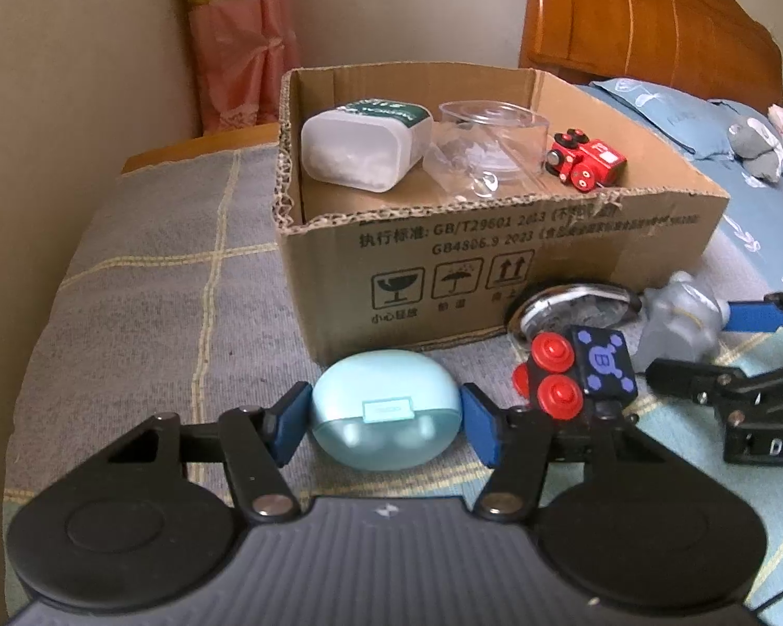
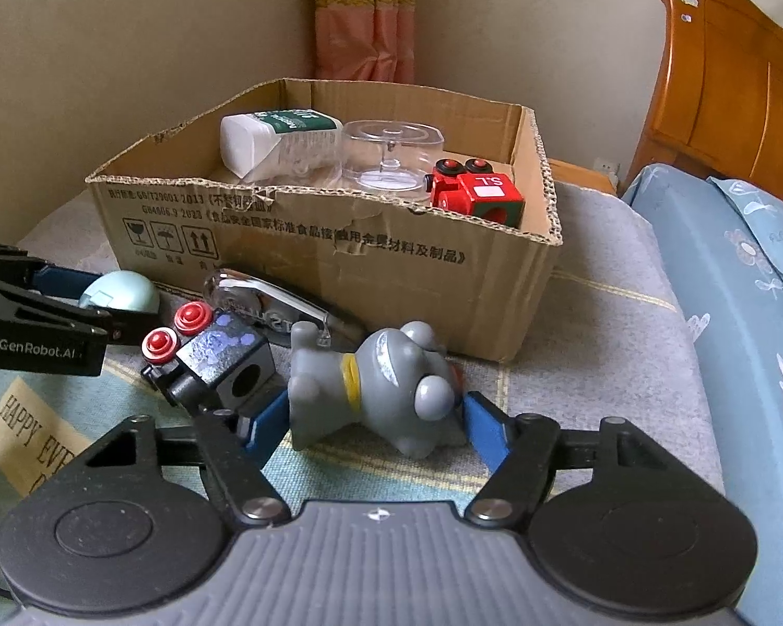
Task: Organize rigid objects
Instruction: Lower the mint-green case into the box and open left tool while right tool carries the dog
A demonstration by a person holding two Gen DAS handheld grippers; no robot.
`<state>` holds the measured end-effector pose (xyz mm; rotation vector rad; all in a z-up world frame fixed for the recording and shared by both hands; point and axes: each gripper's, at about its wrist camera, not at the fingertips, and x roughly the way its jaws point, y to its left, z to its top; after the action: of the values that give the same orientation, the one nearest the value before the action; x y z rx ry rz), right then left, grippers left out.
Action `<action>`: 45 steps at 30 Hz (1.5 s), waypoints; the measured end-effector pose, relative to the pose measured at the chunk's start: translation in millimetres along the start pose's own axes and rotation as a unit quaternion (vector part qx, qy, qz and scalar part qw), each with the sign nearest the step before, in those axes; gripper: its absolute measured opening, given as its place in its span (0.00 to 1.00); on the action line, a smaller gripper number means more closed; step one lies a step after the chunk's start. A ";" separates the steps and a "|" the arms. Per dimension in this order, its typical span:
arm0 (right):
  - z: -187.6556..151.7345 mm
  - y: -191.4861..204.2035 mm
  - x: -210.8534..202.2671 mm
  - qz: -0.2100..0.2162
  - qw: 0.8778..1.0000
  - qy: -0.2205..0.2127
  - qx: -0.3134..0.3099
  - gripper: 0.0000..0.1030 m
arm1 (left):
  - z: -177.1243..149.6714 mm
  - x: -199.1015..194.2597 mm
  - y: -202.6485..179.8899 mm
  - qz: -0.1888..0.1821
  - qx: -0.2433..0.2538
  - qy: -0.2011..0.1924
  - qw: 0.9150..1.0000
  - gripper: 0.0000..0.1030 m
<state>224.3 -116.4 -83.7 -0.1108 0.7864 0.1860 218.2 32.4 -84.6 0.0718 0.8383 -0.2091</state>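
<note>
A pale blue earbud case (image 1: 384,409) lies on the bed between the blue pads of my left gripper (image 1: 384,422), which closes on its sides; the case also shows in the right wrist view (image 2: 122,289). A grey toy figure (image 2: 376,386) lies on its side between the pads of my right gripper (image 2: 373,425), which grips it; it appears blurred in the left wrist view (image 1: 678,321). A black toy block with red wheels (image 2: 209,352) lies between them. An open cardboard box (image 1: 496,266) holds a white bottle (image 1: 363,148), a clear plastic container (image 1: 488,143) and a red toy train (image 1: 587,159).
A shiny metal tool (image 2: 271,295) lies against the box front. The bed has a grey checked blanket (image 1: 156,271) and a teal cloth with lettering (image 2: 21,417). A blue pillow (image 2: 731,281) and wooden headboard (image 2: 731,99) stand to the right; a wall and curtain are behind.
</note>
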 end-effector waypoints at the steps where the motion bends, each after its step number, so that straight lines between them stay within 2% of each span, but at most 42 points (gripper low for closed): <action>1: 0.5 -0.9 -2.2 0.003 1.000 -0.001 0.000 0.73 | -0.5 -1.0 -0.2 -0.001 0.004 0.003 1.000 0.59; 10: 2.1 -7.5 -23.2 0.017 1.000 -0.003 -0.012 0.72 | -2.8 -15.4 -5.1 -0.006 0.052 0.020 0.998 0.59; 15: 1.1 -9.3 -27.4 0.020 1.000 -0.003 -0.011 0.72 | -1.3 -25.4 -7.2 -0.010 0.072 0.017 0.997 0.59; 27: 2.2 -8.7 -35.7 0.023 1.000 -0.010 -0.012 0.72 | -5.1 -24.7 -3.8 -0.017 0.065 0.026 0.997 0.59; 28: 3.8 -9.2 -37.0 0.025 1.000 -0.012 -0.012 0.72 | -4.0 -26.3 -4.2 -0.019 0.065 0.024 0.997 0.59; 29: 5.6 -9.7 -38.6 0.028 0.999 -0.013 -0.012 0.65 | -2.5 -28.9 -4.8 -0.020 0.068 0.021 0.997 0.59; 31: 10.4 -11.1 -42.5 0.036 0.999 -0.014 -0.011 0.61 | 1.9 -36.3 -6.4 -0.021 0.076 0.014 0.997 0.59; 39: 18.8 -10.9 -43.7 0.035 0.999 -0.017 -0.032 0.57 | 25.6 -61.4 -14.2 -0.029 0.106 -0.013 0.994 0.59; 40: 17.9 -11.2 -43.5 0.040 0.999 -0.018 -0.030 0.64 | 27.9 -62.7 -14.9 -0.029 0.107 -0.014 0.994 0.59; 41: 16.8 -12.0 -42.5 0.046 0.998 -0.014 -0.026 0.85 | 30.1 -63.8 -15.7 -0.031 0.109 -0.016 0.993 0.59; 42: 14.9 -12.0 -41.8 0.050 0.998 -0.011 -0.021 0.94 | 31.8 -64.2 -16.2 -0.033 0.109 -0.016 0.993 0.59; 43: 12.0 -11.0 -42.4 0.053 0.998 -0.017 -0.017 0.98 | 33.1 -64.4 -16.5 -0.034 0.110 -0.016 0.993 0.59; 45: 8.5 -6.5 -38.6 0.057 0.998 -0.006 -0.022 0.97 | 34.7 -64.0 -18.3 -0.035 0.112 -0.016 0.993 0.59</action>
<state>204.8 -126.2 -50.0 -0.1067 0.7768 0.3129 198.1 19.4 -13.4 0.2496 0.7829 -0.3699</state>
